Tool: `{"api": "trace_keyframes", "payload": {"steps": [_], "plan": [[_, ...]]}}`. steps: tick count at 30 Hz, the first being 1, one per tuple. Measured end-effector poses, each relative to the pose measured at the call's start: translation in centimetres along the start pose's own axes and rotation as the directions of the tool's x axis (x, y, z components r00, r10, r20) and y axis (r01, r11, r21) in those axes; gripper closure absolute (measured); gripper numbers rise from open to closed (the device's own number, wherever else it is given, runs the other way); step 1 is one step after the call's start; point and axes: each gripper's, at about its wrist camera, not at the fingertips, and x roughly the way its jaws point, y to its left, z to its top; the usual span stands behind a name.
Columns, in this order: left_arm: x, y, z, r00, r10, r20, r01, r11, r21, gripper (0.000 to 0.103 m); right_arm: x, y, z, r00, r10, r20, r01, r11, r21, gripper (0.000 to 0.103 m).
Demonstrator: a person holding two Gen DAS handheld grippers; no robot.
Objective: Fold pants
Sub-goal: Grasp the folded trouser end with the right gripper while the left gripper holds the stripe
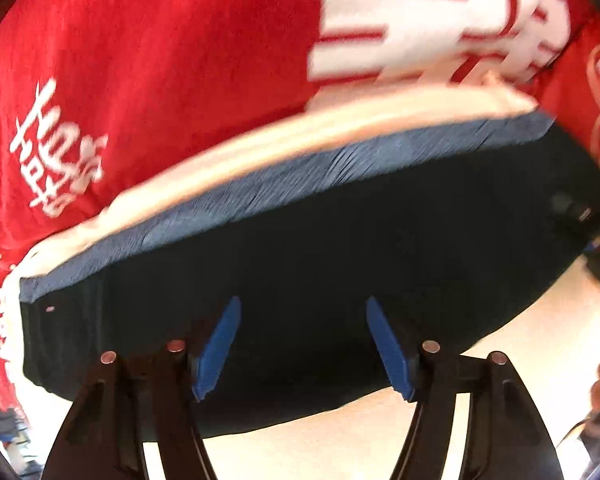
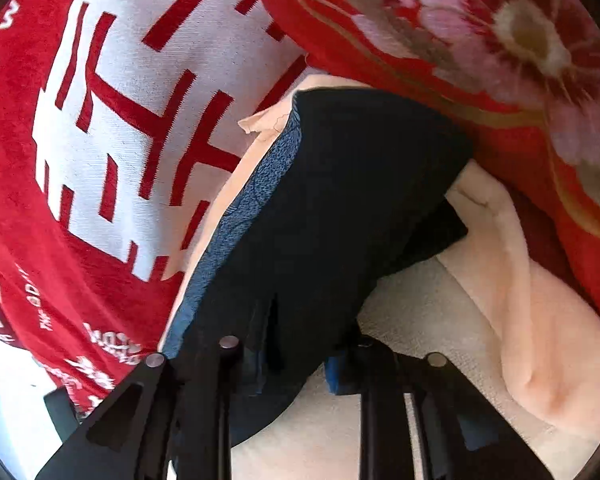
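The dark pants [image 2: 340,208] cover most of the right gripper's [image 2: 296,356] fingers. The white words on the red blanket [image 1: 140,60] are blurry. The flower blanket [image 2: 500,40] runs off the edge.

Left gripper [image 1: 304,344] jaws spread wide — right gripper [image 2: 296,360] jaws apart, partly hidden

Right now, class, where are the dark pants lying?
In both wrist views the dark pants lie on a peach blanket, with the red-and-white printed cloth just beyond them.

pants [image 1: 300,264]: 1 | tools: 2 [image 1: 303,344] [image 2: 300,360] | red cloths: 2 [image 2: 100,120] [image 2: 480,40]
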Motion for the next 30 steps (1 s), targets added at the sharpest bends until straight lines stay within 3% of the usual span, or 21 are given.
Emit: {"api": "trace_keyframes", "payload": {"steps": [2,5,9,10,12,30], "plan": [[-1.0,-1.3,1.3,0.998,-0.034,0.049,0.034,0.999,0.003,0.035,-0.4,0.6,0.1,1.0,-0.003,-0.007,0.003,0.999,-0.034,0.085],[-0.1,-3.5,2.7,0.997,-0.055,0.063,0.055,0.998,-0.003,0.035,-1.3,2.1,-0.1,1.0,-0.003,0.007,0.004,0.995,-0.098,0.085],[4.9,-5.8,2.3,0.995,-0.06,-0.077,0.06,0.998,0.003,0.034,-1.2,2.3,0.0,1.0,-0.007,-0.004,0.007,0.994,-0.108,0.085],[4.7,-5.9,2.0,0.998,-0.052,-0.03,0.051,0.999,-0.003,0.034,-0.9,1.8,0.0,1.0,-0.011,-0.015,0.01,0.996,-0.093,0.085],[4.5,-6.0,1.8,0.999,-0.048,-0.01,0.048,0.999,0.006,0.034,-0.4,0.8,0.0,1.0,-0.013,-0.028,0.011,0.998,-0.066,0.082],[4.4,-5.6,2.1,0.997,-0.078,-0.02,0.077,0.997,-0.02,0.033,1.1,0.2,0.0,0.997,-0.039,-0.063,0.035,0.997,-0.067,0.076]]}}
